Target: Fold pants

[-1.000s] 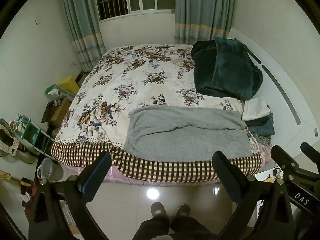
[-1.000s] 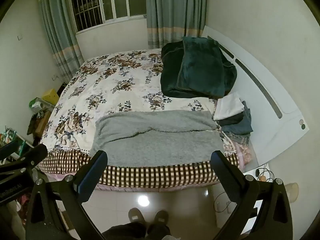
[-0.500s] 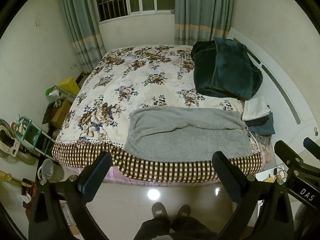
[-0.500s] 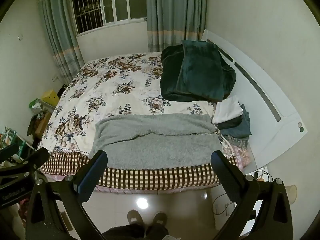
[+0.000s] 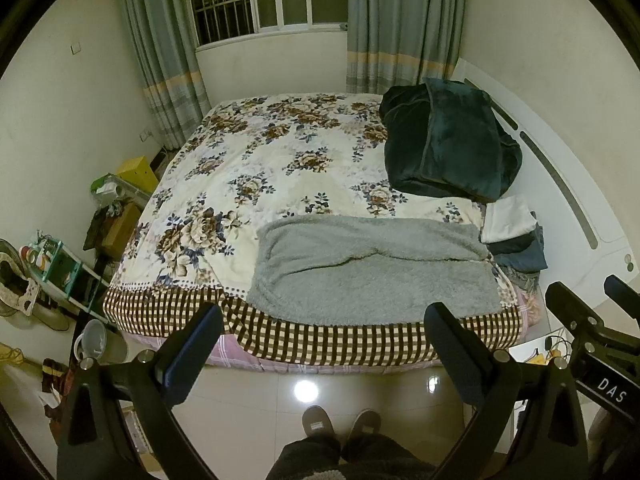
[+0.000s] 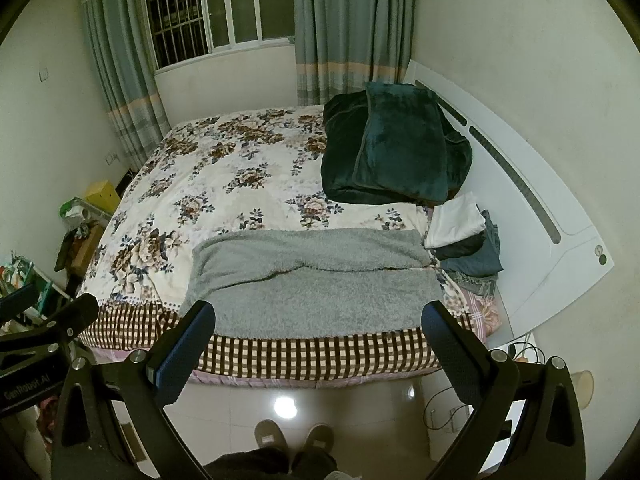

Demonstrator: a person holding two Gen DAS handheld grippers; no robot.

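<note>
Grey fleece pants [image 5: 372, 268] spread flat at near edge of bed [image 5: 360, 340], long axis left-right, ahead and below both wide-spread empty grippers, left gripper [image 5: 320, 320], right gripper [image 6: 316, 320] roughly equally near.

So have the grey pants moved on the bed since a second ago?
No. The grey pants lie in the same spot by the checked bed edge, beside the folded pile; only the cameras shifted slightly.

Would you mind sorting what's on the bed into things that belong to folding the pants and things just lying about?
Job: grey fleece pants, left gripper, right gripper, both open.

Lying about: dark green blanket, stack of folded clothes, floral bedspread.
</note>
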